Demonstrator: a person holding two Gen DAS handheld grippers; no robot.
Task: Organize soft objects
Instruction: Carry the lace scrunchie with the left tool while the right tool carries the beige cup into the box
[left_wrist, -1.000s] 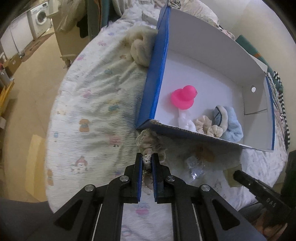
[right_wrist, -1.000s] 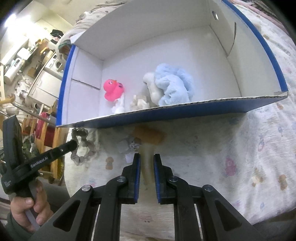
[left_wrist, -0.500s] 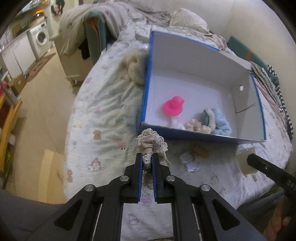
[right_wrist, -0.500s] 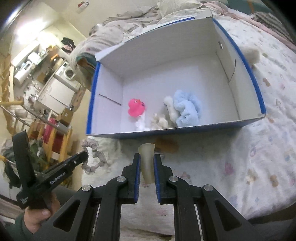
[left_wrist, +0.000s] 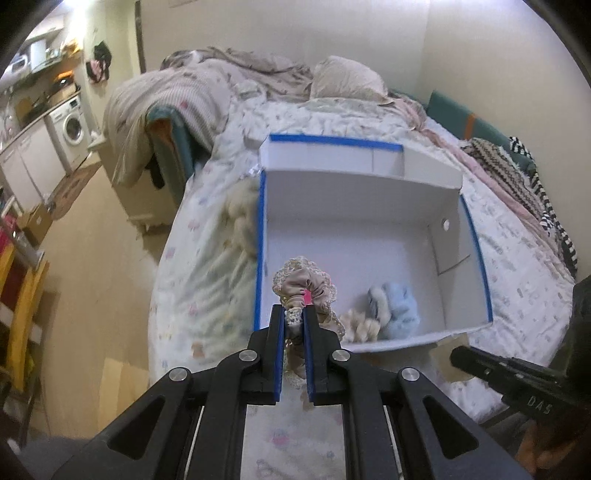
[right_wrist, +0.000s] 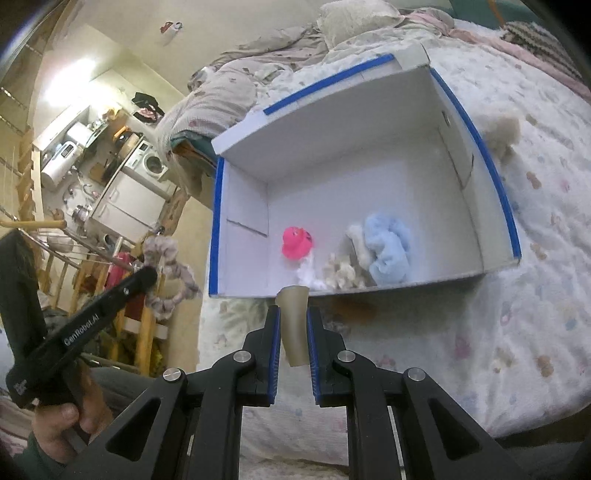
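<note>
On the bed (left_wrist: 207, 266), a white box (right_wrist: 332, 173) with blue-taped edges serves as the landmark, its open top facing up. Left of the box, off its left wall, a cream fluffy item (left_wrist: 240, 218) lies on the patterned sheet. Just before the box's near left corner, the left gripper (left_wrist: 294, 314) is clamped on a beige lace-trimmed scrunchie (left_wrist: 304, 286), which bunches above the fingertips and hangs between the blue pads; seen from the right wrist view it dangles in the air, clear of the bed, left of the box. Inside the box, near its front wall, sit a pink rubber duck (right_wrist: 296, 242), a small white piece (right_wrist: 309, 275), a cream scrunchie (right_wrist: 341, 275) and, right of those, a light blue fluffy scrunchie (right_wrist: 388, 249) touching a white one. At the middle of the box's near wall, the right gripper (right_wrist: 292, 317) is closed on a tan, flat soft strip (right_wrist: 293, 325) that stands upright between its pads, lifted above the sheet. Beyond the box's right wall, another beige fluffy item (right_wrist: 500, 134) rests on the bed.
</note>
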